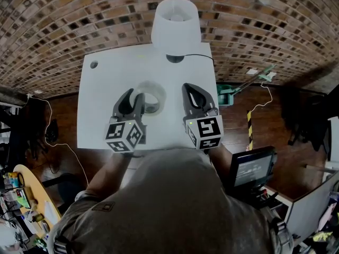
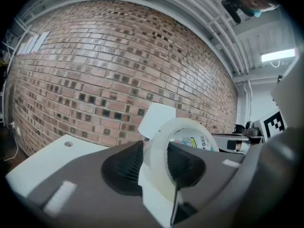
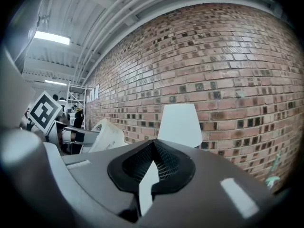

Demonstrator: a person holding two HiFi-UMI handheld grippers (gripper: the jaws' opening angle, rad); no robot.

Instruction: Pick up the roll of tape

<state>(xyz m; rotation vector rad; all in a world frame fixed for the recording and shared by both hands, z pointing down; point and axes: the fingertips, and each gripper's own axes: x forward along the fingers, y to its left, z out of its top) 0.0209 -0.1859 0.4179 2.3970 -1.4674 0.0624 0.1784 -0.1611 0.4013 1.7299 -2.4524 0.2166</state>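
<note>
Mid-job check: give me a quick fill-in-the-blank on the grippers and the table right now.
1. The left gripper is ____ on the roll of tape.
2. The right gripper, jaws together, holds ____.
3. The lamp at the table's far edge has a ____ shade.
4. The wall behind the table is made of ____.
Missing words: shut; nothing; white; brick.

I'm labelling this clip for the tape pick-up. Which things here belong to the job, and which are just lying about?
In the job:
- roll of tape, its wall clamped in the jaws
- left gripper, holding it
- white table, the work surface

Lying about:
- right gripper, shut and empty
- white lamp at the table's far edge
</note>
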